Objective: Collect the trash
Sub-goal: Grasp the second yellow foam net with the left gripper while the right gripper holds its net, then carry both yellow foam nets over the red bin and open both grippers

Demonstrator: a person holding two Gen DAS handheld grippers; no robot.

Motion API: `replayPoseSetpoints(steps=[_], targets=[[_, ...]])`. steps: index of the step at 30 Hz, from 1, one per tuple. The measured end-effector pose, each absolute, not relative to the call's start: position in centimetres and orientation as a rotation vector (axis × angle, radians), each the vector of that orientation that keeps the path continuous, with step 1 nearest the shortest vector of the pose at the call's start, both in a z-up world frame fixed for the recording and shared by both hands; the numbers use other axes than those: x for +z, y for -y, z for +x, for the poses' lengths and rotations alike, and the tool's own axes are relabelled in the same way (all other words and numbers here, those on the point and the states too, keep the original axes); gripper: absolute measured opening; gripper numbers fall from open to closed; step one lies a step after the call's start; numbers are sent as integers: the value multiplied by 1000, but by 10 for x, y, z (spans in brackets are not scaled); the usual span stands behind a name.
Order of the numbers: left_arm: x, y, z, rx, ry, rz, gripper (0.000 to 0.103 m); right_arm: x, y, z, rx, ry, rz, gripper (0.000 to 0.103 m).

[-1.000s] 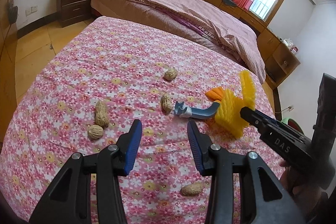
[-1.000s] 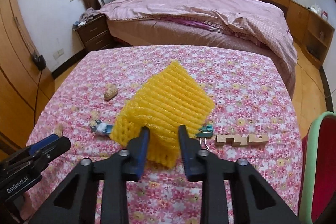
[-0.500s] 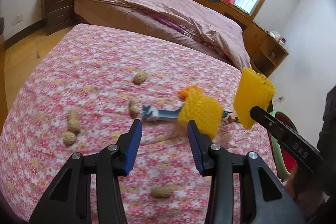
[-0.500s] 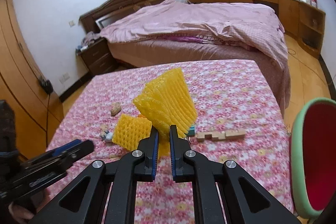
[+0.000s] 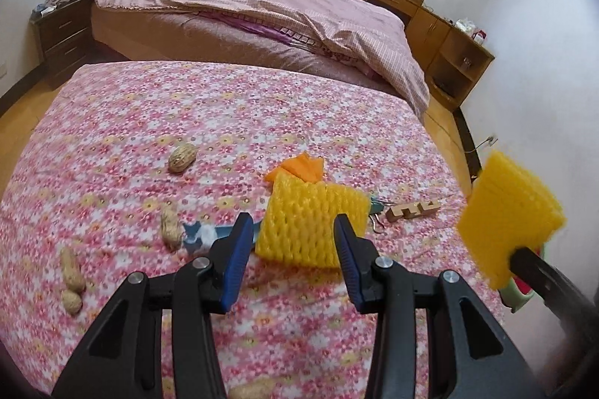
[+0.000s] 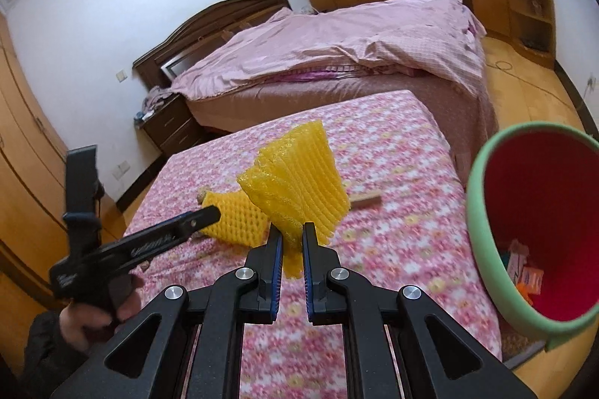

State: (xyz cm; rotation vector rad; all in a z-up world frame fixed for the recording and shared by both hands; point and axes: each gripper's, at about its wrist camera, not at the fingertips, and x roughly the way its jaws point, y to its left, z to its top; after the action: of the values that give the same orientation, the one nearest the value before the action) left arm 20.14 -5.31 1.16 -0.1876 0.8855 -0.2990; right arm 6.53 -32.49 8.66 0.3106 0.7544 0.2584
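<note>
Right gripper [image 6: 291,258] is clamped on a yellow foam net [image 6: 299,189], pinching its bottom corner; the rest fans up ahead of the jaws, clear of the cloth [image 6: 393,144]. Bin [image 6: 483,212] sits just right of the jaws, rim near tip height.

Left gripper [image 5: 290,249] is spread wide and empty. A second net [image 5: 312,225] lies flat on the cloth, straight ahead between the tips, just beyond them.

Handling guess: foam mesh, very light, soft, springy. It crushes under the pads and won't break or slip much. Take the second one at its near edge, pinched thin. Peanuts [image 5: 182,157] left of the left jaws are small, hard and likely brittle.
</note>
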Motion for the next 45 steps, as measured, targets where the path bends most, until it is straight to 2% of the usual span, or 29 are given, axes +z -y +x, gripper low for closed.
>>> replayPoseSetpoints(steps=[3,5,7,10,12,21,31,45], targets=[[8,56,206,-303,-896,-194,44,83,332,59,245,-762,324,10],[5,59,206,-315,-906,-200,40,80,337,56,234,-771,339,10],[3,62,204,-334,-912,-205,24,77,343,54,226,-780,354,10],[0,66,202,-354,-916,-210,7,74,349,51,215,-787,365,10],[-1,68,199,-368,-917,-221,3,74,353,47,209,-786,374,10],[18,67,174,-406,-869,-237,1,75,367,33,189,-767,410,10],[67,80,134,-457,-759,-230,1,92,385,6,170,-699,439,10],[92,172,109,-558,-736,-148,1,100,458,-31,58,-613,530,10]])
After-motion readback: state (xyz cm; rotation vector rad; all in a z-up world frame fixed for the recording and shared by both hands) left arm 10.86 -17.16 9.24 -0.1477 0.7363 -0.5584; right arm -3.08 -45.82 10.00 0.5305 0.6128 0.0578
